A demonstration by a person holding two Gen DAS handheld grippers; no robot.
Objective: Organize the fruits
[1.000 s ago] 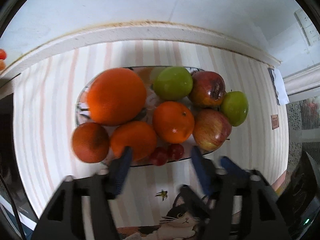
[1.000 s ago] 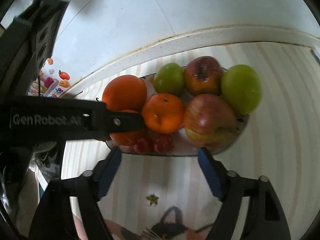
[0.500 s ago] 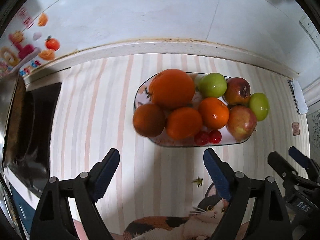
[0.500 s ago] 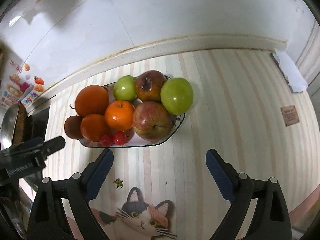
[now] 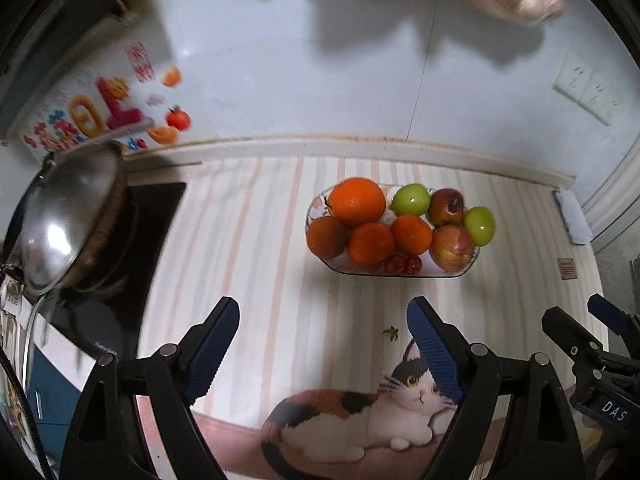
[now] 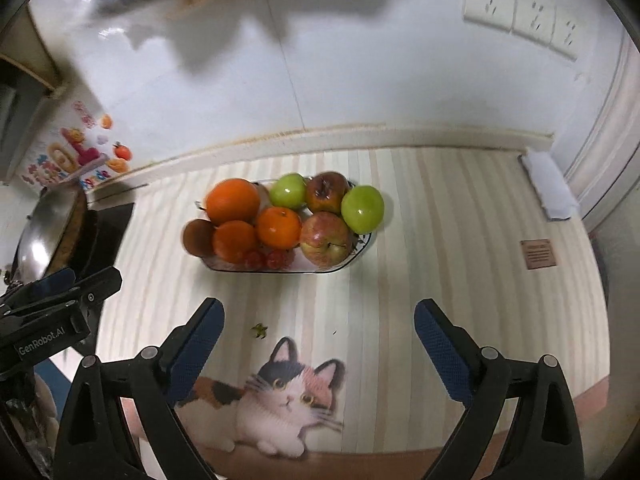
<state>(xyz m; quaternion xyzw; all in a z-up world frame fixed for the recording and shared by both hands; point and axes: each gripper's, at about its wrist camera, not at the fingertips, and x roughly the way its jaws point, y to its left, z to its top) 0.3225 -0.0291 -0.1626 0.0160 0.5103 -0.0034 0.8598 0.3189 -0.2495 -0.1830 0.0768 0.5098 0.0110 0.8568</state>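
Both grippers clear of plate (image 5: 394,274), well apart from fruit; left gripper (image 5: 324,346) released, empty; right gripper (image 6: 318,344) spread wide, nothing between pads
Oranges (image 5: 358,202) left, apples (image 5: 454,246) right, cherry tomatoes (image 6: 266,259) at front rim
Sorting looks done: back off slow, avoid nudging rim

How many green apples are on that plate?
2. One green apple sits at the plate's back, beside the big orange; the other green apple is at its right end. More may be hidden underneath.
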